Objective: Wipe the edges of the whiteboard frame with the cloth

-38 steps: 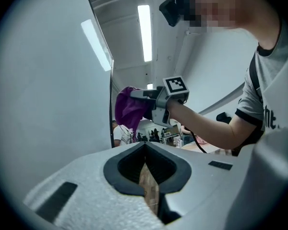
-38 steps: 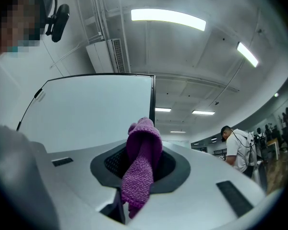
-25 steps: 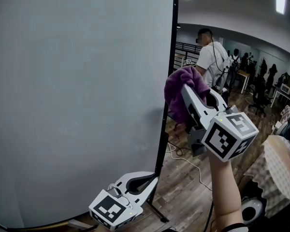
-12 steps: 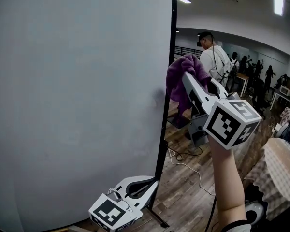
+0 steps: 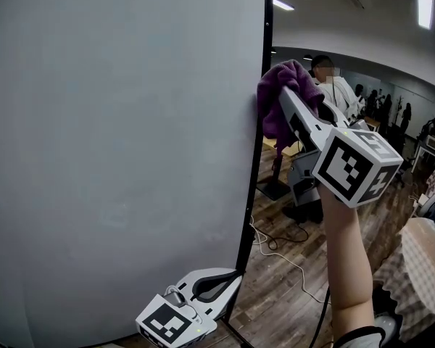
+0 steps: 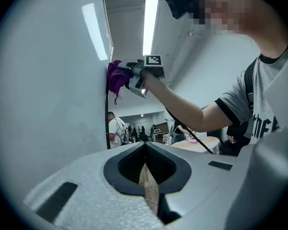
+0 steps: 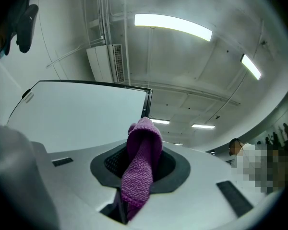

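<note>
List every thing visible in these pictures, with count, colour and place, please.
whiteboard: one, white, left of the head view
frame: one, black, along the board's right edge
cloth: one, purple, high against the frame
cable: one, pale, on the wooden floor
ceiling lights: several, white, overhead
bystander: one, white shirt, beyond the cloth
right gripper: one, white, raised, shut on the cloth
left gripper: one, white, low by the frame, shut, empty
forearm: one, bare, under the right gripper
</note>
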